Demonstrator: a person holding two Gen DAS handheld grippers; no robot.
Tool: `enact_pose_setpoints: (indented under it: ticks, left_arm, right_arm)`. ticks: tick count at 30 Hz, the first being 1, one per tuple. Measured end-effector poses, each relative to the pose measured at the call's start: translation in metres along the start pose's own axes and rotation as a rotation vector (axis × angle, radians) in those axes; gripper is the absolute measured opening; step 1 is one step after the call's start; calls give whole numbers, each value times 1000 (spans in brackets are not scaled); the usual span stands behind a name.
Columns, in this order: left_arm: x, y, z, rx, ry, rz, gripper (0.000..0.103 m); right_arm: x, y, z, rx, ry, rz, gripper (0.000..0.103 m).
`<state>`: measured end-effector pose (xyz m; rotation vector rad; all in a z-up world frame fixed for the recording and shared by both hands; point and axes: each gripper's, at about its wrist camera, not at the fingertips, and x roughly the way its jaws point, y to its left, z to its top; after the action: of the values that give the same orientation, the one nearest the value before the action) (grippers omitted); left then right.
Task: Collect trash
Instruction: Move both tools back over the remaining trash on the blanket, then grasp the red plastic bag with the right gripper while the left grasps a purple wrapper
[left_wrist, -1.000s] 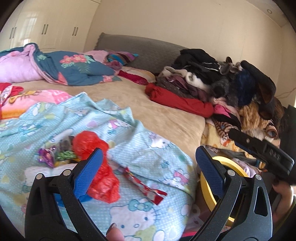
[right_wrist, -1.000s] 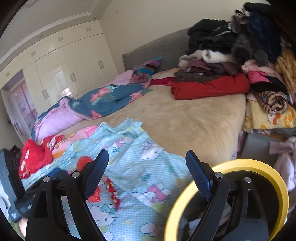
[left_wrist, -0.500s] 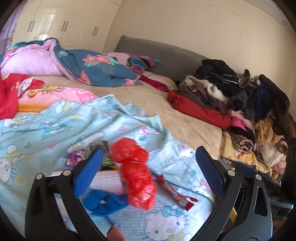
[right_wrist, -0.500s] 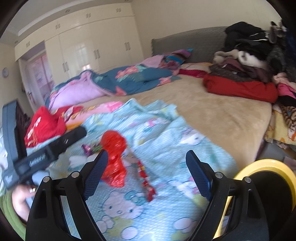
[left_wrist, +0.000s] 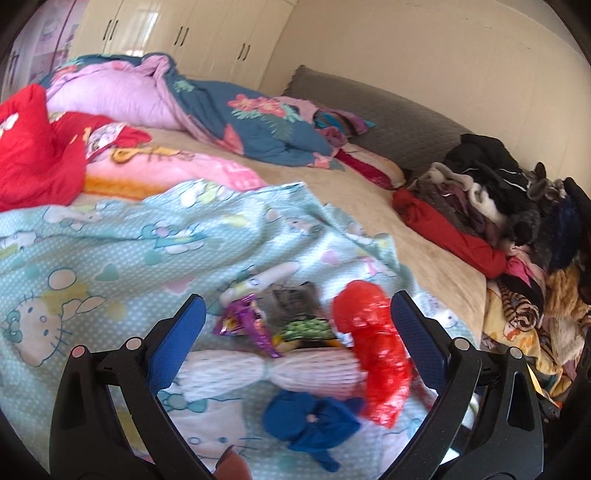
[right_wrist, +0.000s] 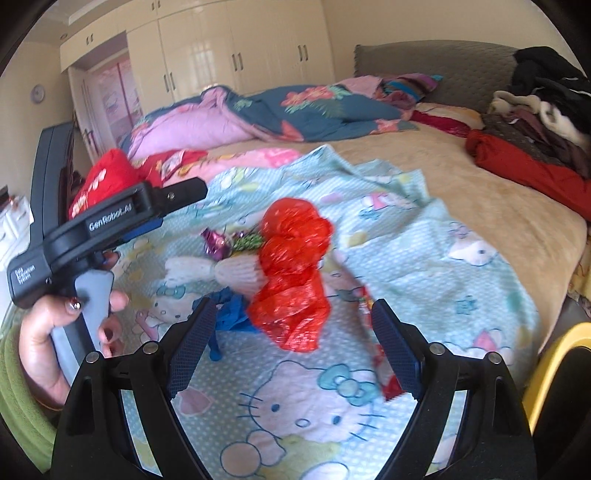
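**Trash heaped on the cartoon-cat blanket**

Trash lies mid-frame on the light-blue blanket (right_wrist: 424, 258): a crumpled red plastic bag (right_wrist: 291, 273), white foam netting (left_wrist: 280, 373), a blue scrap (left_wrist: 310, 417), small foil wrappers (left_wrist: 247, 325). Both the left gripper (left_wrist: 295, 343) and right gripper (right_wrist: 291, 347) hover spread wide, holding nothing.

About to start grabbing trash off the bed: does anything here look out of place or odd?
Yes. A cluster of litter sits on the cartoon-cat blanket: a crumpled red plastic bag, shiny snack wrappers, a white foam net sleeve, and a blue scrap. Another red wrapper lies apart, nearer the bed edge. Both grippers are open, holding nothing.
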<state>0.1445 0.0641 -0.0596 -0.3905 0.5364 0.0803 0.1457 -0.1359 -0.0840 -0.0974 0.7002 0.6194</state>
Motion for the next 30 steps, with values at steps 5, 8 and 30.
enact_pose_setpoints:
  ticks: [5, 8, 30]
  left_arm:
    - [13, 18, -4, -28, 50, 28, 81]
    - [19, 26, -6, -53, 72, 27, 68]
    - [50, 26, -13, -68, 177, 27, 8]
  right_arm:
    - [23, 10, -3, -41, 49, -13, 83]
    - [31, 8, -2, -39, 62, -20, 83]
    - [53, -4, -9, 25, 170, 87, 10]
